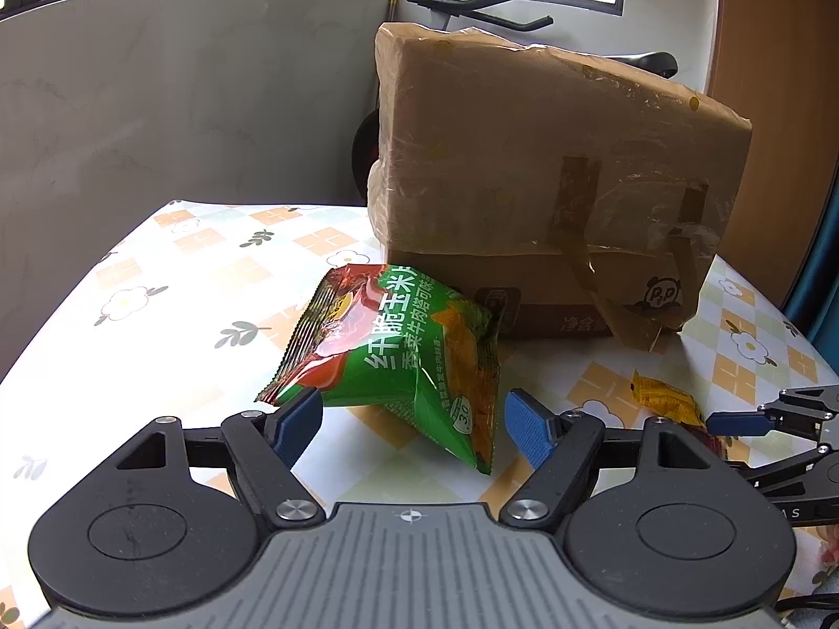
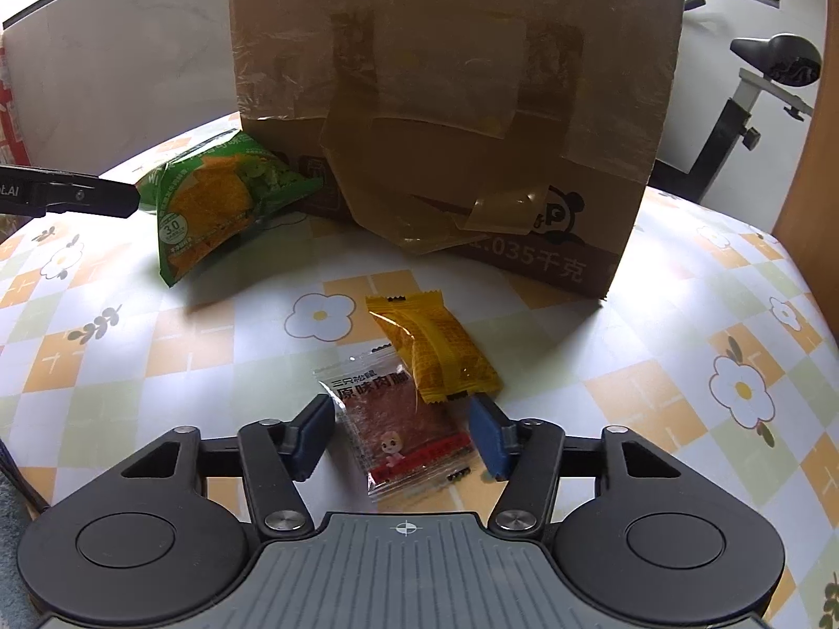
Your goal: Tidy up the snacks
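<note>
1. Three snack packets lie on the table (image 2: 681, 314), which wears a cloth printed with flowers and orange and green checks.
2. Behind them stands a taped cardboard box (image 2: 451, 84), upright, with loose strips of brown tape hanging down its front and a panda mark low on its right side.
3. The green chip bag (image 1: 398, 356) is puffed and tilted, its far end close against the box front.
4. The left tool (image 1: 414, 427) has its blue pads spread wide on either side of the near end of the green chip bag; the left pad sits at the bag's lower left corner, while the right pad stands apart from the bag, so the bag is not gripped.
5. The clear jerky packet (image 2: 404, 430), with a red strip and a small cartoon figure on it, lies flat between the pads of the right tool (image 2: 404, 435).
6. The right tool stands at a middling width, its pads beside the packet's edges; whether they press on it I cannot tell.
7. The yellow packet (image 2: 435, 351) lies just beyond, its near end overlapping the top right of the clear jerky packet and reaching the right pad.
8. The green chip bag sits well to the left of these two small packets.
</note>
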{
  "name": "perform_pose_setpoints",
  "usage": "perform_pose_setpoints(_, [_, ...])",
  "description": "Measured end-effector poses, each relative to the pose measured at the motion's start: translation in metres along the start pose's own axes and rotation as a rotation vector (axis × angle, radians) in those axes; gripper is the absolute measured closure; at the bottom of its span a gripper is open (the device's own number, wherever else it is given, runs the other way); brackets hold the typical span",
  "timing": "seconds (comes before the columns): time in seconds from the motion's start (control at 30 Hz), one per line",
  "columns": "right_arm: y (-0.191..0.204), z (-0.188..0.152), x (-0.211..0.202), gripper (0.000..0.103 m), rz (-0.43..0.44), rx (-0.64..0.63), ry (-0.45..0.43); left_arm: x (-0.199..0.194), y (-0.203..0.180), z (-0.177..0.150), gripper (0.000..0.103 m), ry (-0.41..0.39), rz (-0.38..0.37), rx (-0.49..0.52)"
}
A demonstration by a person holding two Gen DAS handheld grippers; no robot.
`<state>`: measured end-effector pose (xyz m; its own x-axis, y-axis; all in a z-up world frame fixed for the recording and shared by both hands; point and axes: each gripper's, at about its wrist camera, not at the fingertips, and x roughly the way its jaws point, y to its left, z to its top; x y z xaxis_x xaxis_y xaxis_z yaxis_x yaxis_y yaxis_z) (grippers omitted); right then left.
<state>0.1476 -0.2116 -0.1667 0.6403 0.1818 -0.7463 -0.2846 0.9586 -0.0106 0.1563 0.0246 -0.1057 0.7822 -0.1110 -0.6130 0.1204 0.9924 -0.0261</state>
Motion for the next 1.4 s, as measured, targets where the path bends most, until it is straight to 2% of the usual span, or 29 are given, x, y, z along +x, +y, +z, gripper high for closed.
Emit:
perform_pose_setpoints(0.13, [0.002, -0.003, -0.005, 0.052, 0.014, -0.004, 0.007, 0.000, 0.000, 0.000, 0.024, -0.002, 0.002, -0.005])
perform_pose_setpoints(0.27, [0.002, 0.000, 0.000, 0.047, 0.030, -0.013, -0.004, 0.001, -0.002, -0.002, 0.024, 0.006, 0.003, -0.002])
perform_pose_setpoints(0.37, [0.004, 0.005, 0.006, 0.057, 0.036, -0.026, -0.023, 0.002, -0.003, -0.003, 0.024, 0.013, 0.004, -0.003])
perform_pose_setpoints(0.6, [0.004, 0.002, 0.010, 0.060, 0.042, -0.011, -0.081, 0.011, -0.001, 0.000, 0.024, 0.044, -0.001, -0.032])
perform_pose_setpoints(0.73, [0.004, 0.000, 0.010, 0.061, 0.035, -0.012, -0.095, 0.025, 0.005, 0.004, 0.024, 0.066, -0.009, -0.120])
perform_pose_setpoints(0.97, [0.002, 0.000, 0.009, 0.061, 0.046, -0.008, -0.103, 0.044, 0.023, 0.015, 0.023, 0.059, -0.003, -0.379])
perform_pose_setpoints(1.13, [0.001, 0.000, 0.009, 0.061, 0.054, -0.002, -0.105, 0.057, 0.032, 0.016, 0.022, 0.073, 0.015, -0.466])
perform_pose_setpoints(1.4, [0.002, 0.000, 0.008, 0.061, 0.055, -0.003, -0.105, 0.068, 0.062, 0.005, 0.016, 0.068, 0.002, -0.683])
